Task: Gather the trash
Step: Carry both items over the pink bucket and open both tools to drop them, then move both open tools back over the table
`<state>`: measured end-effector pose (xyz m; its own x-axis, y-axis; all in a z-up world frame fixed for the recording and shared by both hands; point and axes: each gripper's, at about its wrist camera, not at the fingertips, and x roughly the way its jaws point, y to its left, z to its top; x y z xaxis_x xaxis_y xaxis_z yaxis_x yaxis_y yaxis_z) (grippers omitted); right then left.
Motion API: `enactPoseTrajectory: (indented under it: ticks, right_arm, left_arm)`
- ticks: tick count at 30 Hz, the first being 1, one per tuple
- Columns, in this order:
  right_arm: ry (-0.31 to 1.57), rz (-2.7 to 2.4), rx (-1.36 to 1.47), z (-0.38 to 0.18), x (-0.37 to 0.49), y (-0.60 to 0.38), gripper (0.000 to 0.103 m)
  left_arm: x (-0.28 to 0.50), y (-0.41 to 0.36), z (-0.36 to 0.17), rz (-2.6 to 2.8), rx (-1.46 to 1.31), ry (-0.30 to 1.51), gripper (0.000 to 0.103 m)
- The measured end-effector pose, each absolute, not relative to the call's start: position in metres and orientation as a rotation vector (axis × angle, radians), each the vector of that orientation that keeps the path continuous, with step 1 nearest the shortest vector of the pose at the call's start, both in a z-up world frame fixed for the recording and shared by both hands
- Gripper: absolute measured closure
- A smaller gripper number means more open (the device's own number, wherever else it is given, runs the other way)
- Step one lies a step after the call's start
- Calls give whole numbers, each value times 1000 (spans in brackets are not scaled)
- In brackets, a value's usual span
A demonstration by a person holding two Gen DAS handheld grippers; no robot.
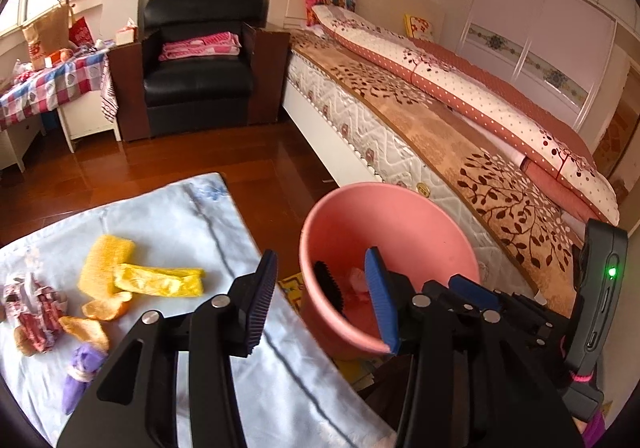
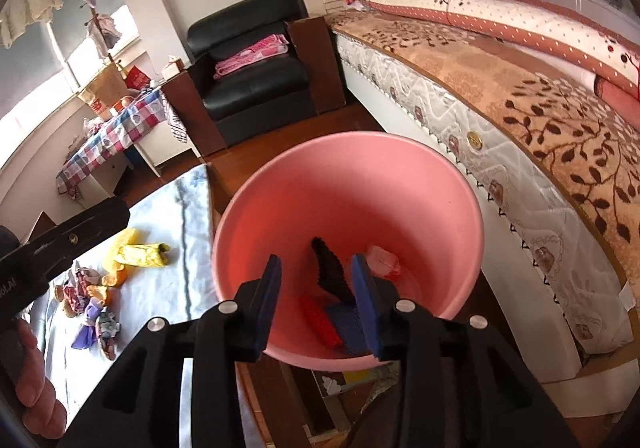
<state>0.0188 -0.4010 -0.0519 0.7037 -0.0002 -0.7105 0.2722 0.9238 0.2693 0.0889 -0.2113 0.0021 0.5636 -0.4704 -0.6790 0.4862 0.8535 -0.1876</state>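
Left gripper [image 1: 324, 298]: black plastic frame, triangular cutouts, silver round screws at pivots, blue ribbed pads on fingers [image 1: 262, 304]. Right gripper [image 2: 318, 302]: same black frame, silver screws, dark blue pads. Black camera body on right gripper [image 1: 600, 288], green LED lit, pink strap below. Bare hand [image 2: 32, 376] on left handle.

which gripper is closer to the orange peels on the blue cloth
Left. The left gripper sits beside the orange peels, at the cloth's edge; the right gripper hangs over the pink bucket.

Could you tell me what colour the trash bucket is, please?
The bucket is pink, inside and out; the right wrist view shows it best.
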Motion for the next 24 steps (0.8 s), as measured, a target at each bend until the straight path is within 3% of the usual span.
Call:
enactPoseTrajectory:
  ticks: [24]
  right_arm:
    - [800,152,233,-46,13,-270,64]
  left_arm:
    - [34,-69,-5,-353,52,713,57]
